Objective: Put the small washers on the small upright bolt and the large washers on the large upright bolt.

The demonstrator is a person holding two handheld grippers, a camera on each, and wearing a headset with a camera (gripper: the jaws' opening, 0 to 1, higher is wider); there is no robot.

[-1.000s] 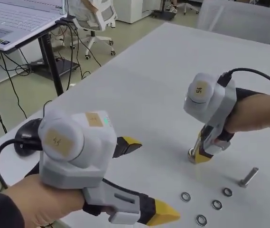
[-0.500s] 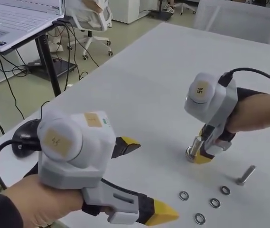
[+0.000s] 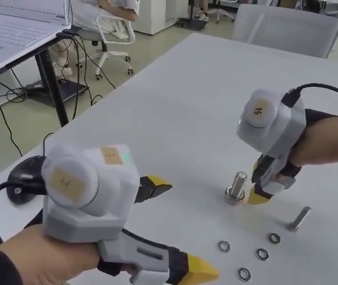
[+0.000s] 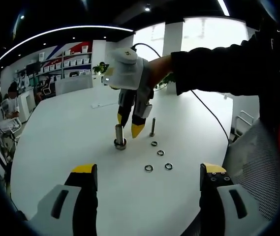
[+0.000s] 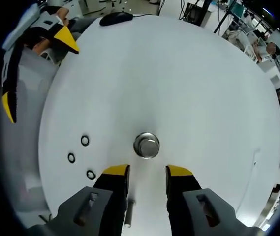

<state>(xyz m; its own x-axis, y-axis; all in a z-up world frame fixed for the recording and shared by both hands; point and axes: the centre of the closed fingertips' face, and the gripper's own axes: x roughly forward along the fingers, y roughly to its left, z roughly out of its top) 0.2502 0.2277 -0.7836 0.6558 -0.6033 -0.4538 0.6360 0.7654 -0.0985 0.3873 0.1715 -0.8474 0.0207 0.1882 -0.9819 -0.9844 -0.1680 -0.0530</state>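
The large bolt [image 3: 237, 186] has been released and left standing on the table [image 3: 186, 89], the right gripper [image 5: 147, 173] drawn just clear of it with jaws apart, so the small bolt [image 3: 298, 218], lying nearby beside four washers [image 3: 223, 246], is judged next; the left gripper [image 4: 148, 171] is held wide apart.
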